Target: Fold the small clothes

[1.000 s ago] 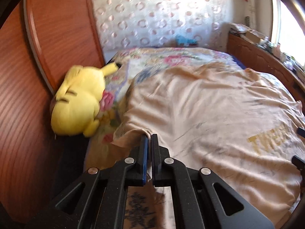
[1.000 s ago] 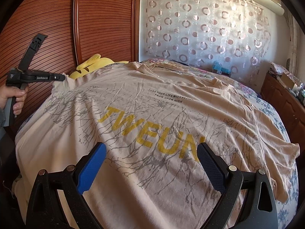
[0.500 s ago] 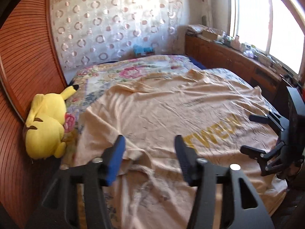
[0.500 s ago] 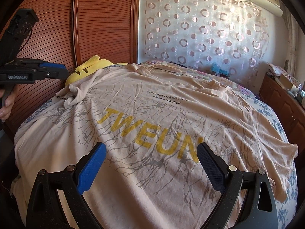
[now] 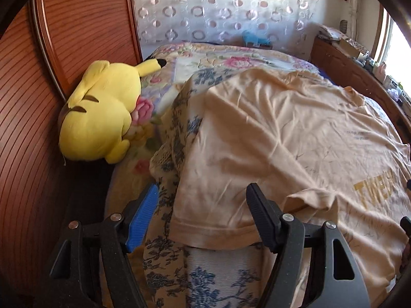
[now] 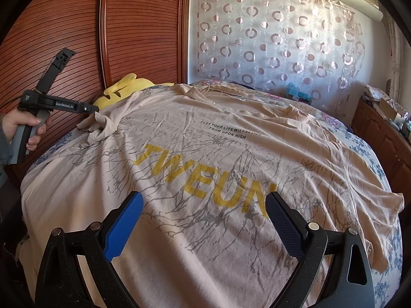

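The left gripper (image 5: pixel 203 215), jaws just opened and empty, hovered low in frame over the T-shirt (image 5: pixel 295 138) sleeve hem, likely to regrasp; the right gripper (image 6: pixel 204 220) gaped, idle

Bed (image 5: pixel 231 59) with floral cover, blue-flower sheet showing at near edge. 1 beige T-shirt (image 6: pixel 205 159), yellow "TWEUN" print up, spread flat over most of the bed; left sleeve bunched. 1 yellow plush toy (image 5: pixel 102 110) on the far-left edge, against the wooden wardrobe (image 5: pixel 38 102), just beside the shirt.
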`<control>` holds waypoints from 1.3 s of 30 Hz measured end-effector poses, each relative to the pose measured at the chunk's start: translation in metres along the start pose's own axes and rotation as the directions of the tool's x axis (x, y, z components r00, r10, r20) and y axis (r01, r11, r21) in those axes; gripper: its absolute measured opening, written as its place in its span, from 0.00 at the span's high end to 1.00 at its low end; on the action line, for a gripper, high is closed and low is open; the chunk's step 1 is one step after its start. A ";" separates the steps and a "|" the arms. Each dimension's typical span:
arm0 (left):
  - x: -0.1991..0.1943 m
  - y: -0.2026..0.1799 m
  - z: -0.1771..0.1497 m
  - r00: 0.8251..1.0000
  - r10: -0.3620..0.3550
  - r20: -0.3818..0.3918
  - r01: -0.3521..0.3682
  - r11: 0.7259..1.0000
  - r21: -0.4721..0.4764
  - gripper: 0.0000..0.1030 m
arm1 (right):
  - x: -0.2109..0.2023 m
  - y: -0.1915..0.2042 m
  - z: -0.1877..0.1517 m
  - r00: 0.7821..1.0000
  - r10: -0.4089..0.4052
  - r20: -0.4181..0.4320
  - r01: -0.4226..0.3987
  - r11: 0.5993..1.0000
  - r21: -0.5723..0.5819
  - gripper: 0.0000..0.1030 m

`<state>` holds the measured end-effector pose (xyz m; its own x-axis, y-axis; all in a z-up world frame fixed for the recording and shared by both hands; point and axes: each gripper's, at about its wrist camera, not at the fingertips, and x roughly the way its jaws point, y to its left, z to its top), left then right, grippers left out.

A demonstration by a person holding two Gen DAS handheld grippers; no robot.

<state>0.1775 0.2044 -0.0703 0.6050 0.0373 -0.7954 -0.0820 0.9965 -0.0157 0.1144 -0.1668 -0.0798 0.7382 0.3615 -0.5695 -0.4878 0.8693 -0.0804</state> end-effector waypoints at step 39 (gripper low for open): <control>-0.078 -0.150 0.059 0.961 -0.256 0.106 0.213 0.927 0.309 0.30 | 0.000 -0.001 -0.002 1.000 0.012 0.010 -0.012 1.000 0.018 0.06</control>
<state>0.1895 0.0567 0.0302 0.6866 -0.2116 -0.6956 0.2972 0.9548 0.0029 0.1142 -0.1688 -0.0814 0.7369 0.3753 -0.5623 -0.4885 0.8705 -0.0591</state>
